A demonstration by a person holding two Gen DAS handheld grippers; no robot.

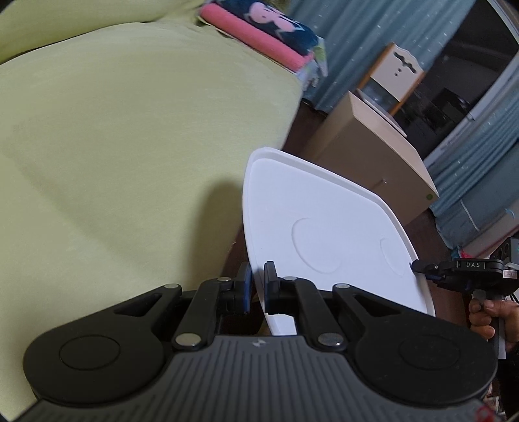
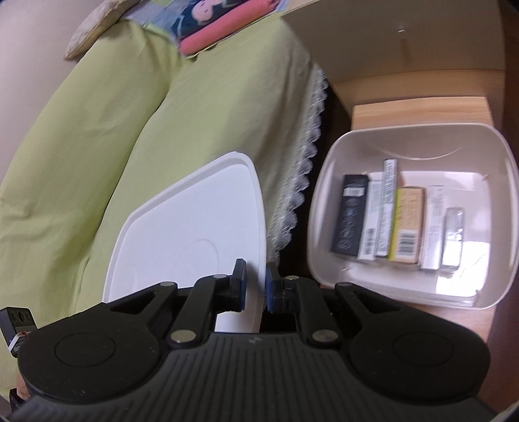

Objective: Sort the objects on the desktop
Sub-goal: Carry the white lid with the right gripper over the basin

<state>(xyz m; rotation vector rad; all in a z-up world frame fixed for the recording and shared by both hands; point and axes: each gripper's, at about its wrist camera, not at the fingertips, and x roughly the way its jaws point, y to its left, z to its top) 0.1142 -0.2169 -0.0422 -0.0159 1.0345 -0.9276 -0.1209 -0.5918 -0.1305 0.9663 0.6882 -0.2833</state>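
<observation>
Lid: a white lid (image 1: 327, 227) is held in the air between the two grippers, beside the green bed cover (image 1: 129, 146); its rounded corner points to 12 o'clock in both views.
Lid edges: the raised rim runs all round; two shallow ovals are pressed into its face.
Bin: an open pale bin (image 2: 327, 181) sits on a wooden stand (image 2: 418, 110) at 3 o'clock in the right wrist view, apart from the lid, with a dark gap and the cover's lace trim (image 2: 311, 142) between them.
Bin contents: a row of small boxes (image 2: 399, 224) stands along the floor; the half behind them, towards 12 o'clock, is bare.
Left gripper: the left gripper (image 1: 258, 285) is nearly closed, clamped on the lid's near edge.
Right gripper: the right gripper (image 2: 255, 285) is clamped on the opposite edge, jaws close together; in the left wrist view it shows at 3 o'clock, held by a hand (image 1: 486, 316).
Writing: "DAS" shows on the right gripper's body; barcodes on the boxes are too blurred to read.
Surroundings: folded pink and dark cloth (image 1: 259, 29) lies on the bed at 12 o'clock; a beige cabinet (image 1: 373, 162) stands at 2 o'clock.
</observation>
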